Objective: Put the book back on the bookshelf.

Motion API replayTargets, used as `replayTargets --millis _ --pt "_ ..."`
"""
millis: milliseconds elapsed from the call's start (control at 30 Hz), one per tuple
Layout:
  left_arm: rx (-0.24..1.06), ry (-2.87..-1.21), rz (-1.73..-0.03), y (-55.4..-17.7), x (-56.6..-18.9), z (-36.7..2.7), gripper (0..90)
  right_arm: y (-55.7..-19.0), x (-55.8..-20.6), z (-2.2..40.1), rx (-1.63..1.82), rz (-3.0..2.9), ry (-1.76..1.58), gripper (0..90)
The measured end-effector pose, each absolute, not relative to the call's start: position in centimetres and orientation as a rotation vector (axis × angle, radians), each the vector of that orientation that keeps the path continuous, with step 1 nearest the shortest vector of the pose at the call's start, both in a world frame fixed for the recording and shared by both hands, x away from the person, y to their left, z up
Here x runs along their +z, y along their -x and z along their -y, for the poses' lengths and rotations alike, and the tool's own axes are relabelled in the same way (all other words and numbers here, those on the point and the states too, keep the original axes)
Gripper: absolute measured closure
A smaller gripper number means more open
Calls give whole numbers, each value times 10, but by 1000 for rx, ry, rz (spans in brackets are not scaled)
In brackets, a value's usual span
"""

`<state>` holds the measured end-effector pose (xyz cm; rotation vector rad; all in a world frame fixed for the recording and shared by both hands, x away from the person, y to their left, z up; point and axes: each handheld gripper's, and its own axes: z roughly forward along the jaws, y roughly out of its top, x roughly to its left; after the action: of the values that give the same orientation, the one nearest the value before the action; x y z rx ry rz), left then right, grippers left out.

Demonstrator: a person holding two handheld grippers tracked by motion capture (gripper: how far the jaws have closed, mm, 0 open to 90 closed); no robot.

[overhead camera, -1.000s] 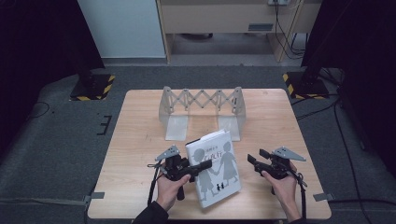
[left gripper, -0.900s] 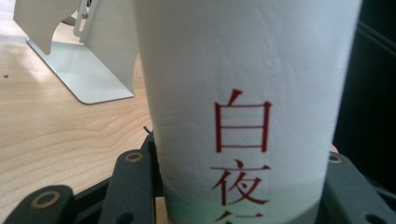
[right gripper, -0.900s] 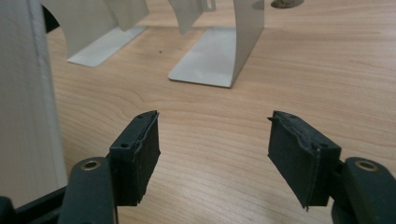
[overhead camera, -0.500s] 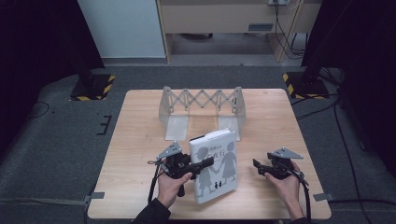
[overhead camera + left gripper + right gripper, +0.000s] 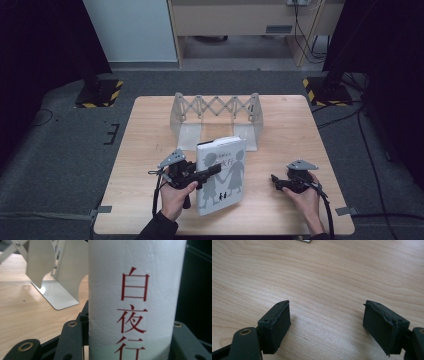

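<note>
A white book (image 5: 223, 172) with grey figures on its cover stands tilted at the table's front middle. My left gripper (image 5: 210, 171) is shut on the book's spine and holds it up off the wood. In the left gripper view the spine (image 5: 132, 302) with red characters sits between the two black jaws of the left gripper (image 5: 125, 340). My right gripper (image 5: 276, 181) rests low over the table to the right of the book, apart from it. Its jaws have just been opening, and the right gripper (image 5: 327, 325) stands open with bare wood between the pads.
A white fold-out book rack (image 5: 215, 112) stands at the back middle of the wooden table (image 5: 150, 130), just behind the book; one of its plates (image 5: 57, 272) is close to the left gripper. Dark floor surrounds the table.
The left gripper has lifted the book a little and stood it more upright. The right gripper's jaws have spread wider, a little farther from the book.
</note>
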<state>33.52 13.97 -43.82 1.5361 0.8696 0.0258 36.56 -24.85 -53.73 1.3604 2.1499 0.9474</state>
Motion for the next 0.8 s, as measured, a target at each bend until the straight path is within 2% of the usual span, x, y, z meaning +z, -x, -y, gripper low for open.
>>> replayTargets --millis 567,800 --pt "198 -1517 -921 -339 -415 -174 527 -369 -538 249 916 -2133 -1401 102" --pt "293 -1524 -938 -342 -403 -186 527 -369 -538 249 913 -2133 -1409 91"
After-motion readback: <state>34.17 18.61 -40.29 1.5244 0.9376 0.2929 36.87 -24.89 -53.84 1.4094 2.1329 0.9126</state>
